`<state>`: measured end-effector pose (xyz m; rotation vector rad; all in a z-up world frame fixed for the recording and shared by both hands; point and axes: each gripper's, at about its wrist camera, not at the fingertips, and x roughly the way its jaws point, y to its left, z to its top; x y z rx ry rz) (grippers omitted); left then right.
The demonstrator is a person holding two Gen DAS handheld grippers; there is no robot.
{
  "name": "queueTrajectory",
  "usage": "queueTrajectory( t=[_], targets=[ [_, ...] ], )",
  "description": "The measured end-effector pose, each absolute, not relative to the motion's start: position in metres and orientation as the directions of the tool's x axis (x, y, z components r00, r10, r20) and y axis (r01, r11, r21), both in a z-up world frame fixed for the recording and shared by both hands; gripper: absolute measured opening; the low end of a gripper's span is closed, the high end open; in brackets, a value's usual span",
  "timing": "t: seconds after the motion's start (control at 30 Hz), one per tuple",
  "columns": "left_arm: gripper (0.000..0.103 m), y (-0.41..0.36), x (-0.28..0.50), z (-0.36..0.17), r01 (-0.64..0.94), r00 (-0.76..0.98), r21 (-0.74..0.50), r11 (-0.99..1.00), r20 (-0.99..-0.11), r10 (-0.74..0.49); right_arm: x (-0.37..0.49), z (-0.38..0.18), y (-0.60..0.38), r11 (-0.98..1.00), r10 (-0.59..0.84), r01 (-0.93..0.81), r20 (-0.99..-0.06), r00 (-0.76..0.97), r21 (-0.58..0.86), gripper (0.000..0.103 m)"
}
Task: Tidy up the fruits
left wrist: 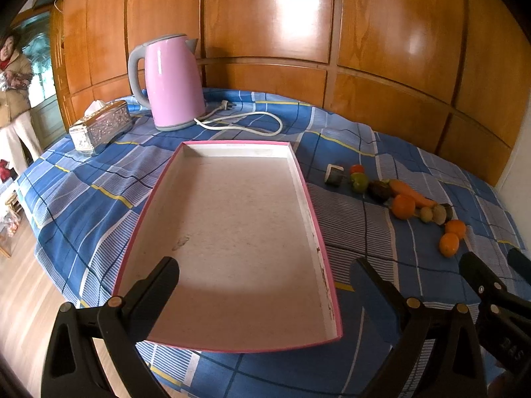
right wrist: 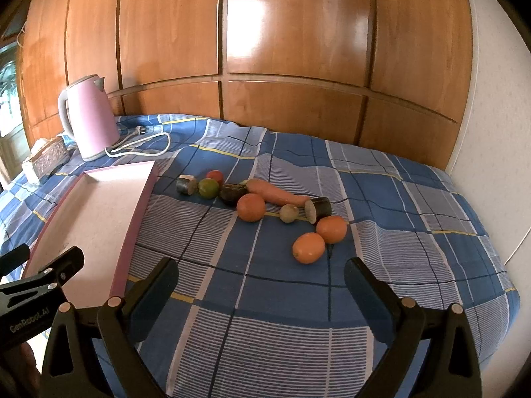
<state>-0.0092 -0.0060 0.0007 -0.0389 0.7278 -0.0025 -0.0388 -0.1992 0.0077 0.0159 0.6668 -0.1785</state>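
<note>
Both claws idle. Left gripper (left wrist: 265, 275) spread wide, empty, hanging over the near end of the tray (left wrist: 318, 248). Right gripper (right wrist: 262, 275) also spread wide, empty, above bare tablecloth (right wrist: 415, 205), short of the fruit.

Tray is pink-edged, shallow, nothing in it. All the fruit sits on the cloth to its right, loose cluster, none moved in yet by the look of it.

Nearest to the right gripper: two oranges (right wrist: 308, 248) (right wrist: 331, 229), touching or nearly so. A third orange (right wrist: 251, 207) sits further back, by the carrot (right wrist: 275, 193). Also a lime (right wrist: 209, 188), a small red fruit (right wrist: 215, 175) behind it, a small pale green one (right wrist: 288, 213), a dark fruit (right wrist: 232, 193), and two dark cut stubs (right wrist: 186, 185) (right wrist: 318, 209) I can't identify.

Handling guess:
- Oranges: firm, light, round, so they'll roll. Grip across the widest part, jaws level, moderate squeeze.
- Front two sit tight together; take the nearest from its free side or a finger will knock its neighbour.
- Carrot: stiff, long. Grab mid-length across the narrow axis, else it pivots.
- Small green one: may squirt out if pinched off-centre.
- Soft wrinkled cloth: won't stop rolling fruit, fingers may snag folds.
</note>
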Motion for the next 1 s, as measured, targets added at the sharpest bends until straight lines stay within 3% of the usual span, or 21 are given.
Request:
queueTrajectory(
  t=[1.0],
  targets=[
    [0.103,-0.025,-0.008,0.001,0.066,0.741,-0.037,0.997,-0.667,-0.074,-0.037,0.001,-0.22,0.977,-0.185,0.213,-0.624,0.76,-0.03,0.101]
  ],
)
